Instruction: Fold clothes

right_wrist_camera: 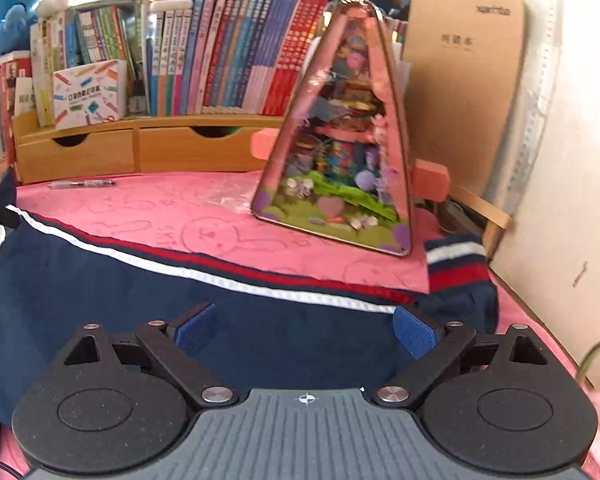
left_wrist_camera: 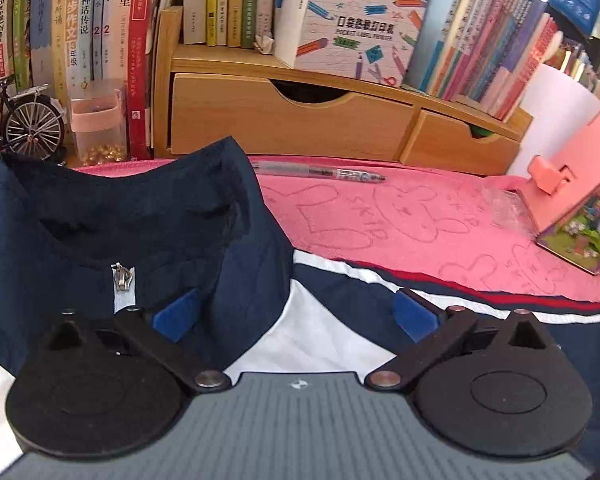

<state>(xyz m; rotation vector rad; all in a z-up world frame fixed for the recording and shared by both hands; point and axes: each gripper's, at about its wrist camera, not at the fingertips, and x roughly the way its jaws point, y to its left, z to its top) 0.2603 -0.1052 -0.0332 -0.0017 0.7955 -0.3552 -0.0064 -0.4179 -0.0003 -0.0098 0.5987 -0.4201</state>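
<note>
A navy and white jacket (left_wrist_camera: 148, 240) lies flat on the pink cloth of the desk (left_wrist_camera: 420, 216), with its collar standing up and the zipper closed near the top. One sleeve (right_wrist_camera: 180, 296) stretches out to the side, and its striped cuff (right_wrist_camera: 456, 264) sits near the pink toy house (right_wrist_camera: 340, 140). The left tool (left_wrist_camera: 296, 314) hangs over the collar with its pads wide apart and holds nothing. The right tool (right_wrist_camera: 306, 332) hangs over the sleeve, also wide apart and empty. A good next move would be to pinch the sleeve near the cuff and lay it neatly across the chest, keeping clear of the pen (left_wrist_camera: 320, 172).
</note>
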